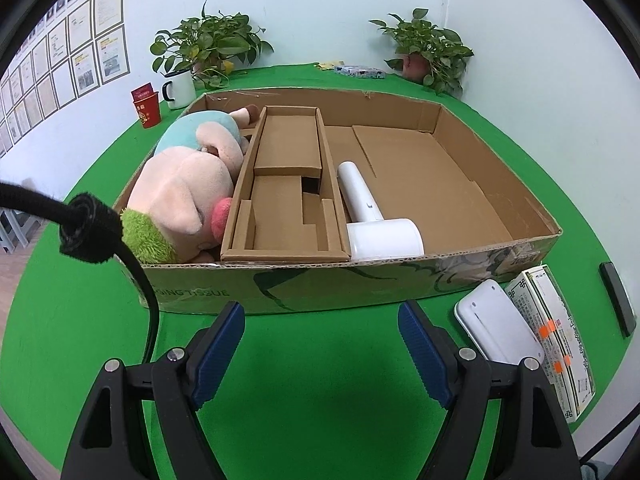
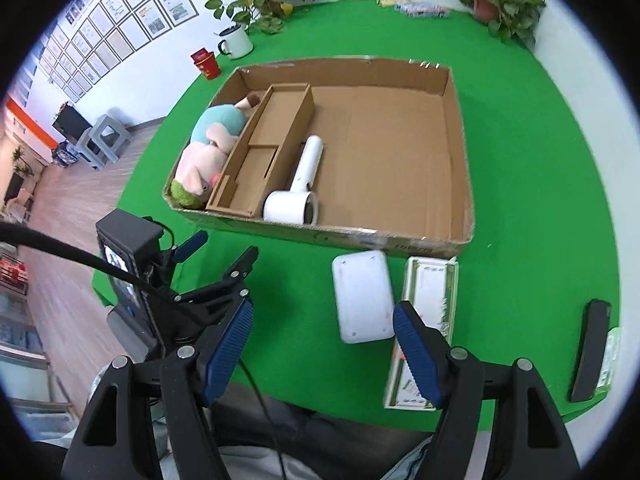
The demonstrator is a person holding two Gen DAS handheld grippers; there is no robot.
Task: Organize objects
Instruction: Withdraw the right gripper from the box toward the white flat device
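Left hand-held gripper (image 1: 321,354) is seen released at bottom centre of the left wrist view, nothing held, blue pads (image 1: 218,356) spread over bare green bench (image 1: 320,392). Cardboard box (image 1: 520,216) fills mid-frame: plush pig (image 1: 180,196) in its left compartment, cardboard insert (image 1: 286,184) beside it, white hair dryer (image 1: 376,220) just right of the insert. At lower right, outside the box, white flat case (image 1: 496,324) lies touching a printed carton (image 1: 560,328).

Right hand-held gripper (image 2: 323,354) is seen released at bottom centre of the right wrist view, empty. White flat case (image 2: 362,296) and printed carton (image 2: 426,312) lie side by side just above it; black remote (image 2: 592,348) at right edge. The left hand-held gripper (image 2: 220,252) is visible at centre left, jaws apart.
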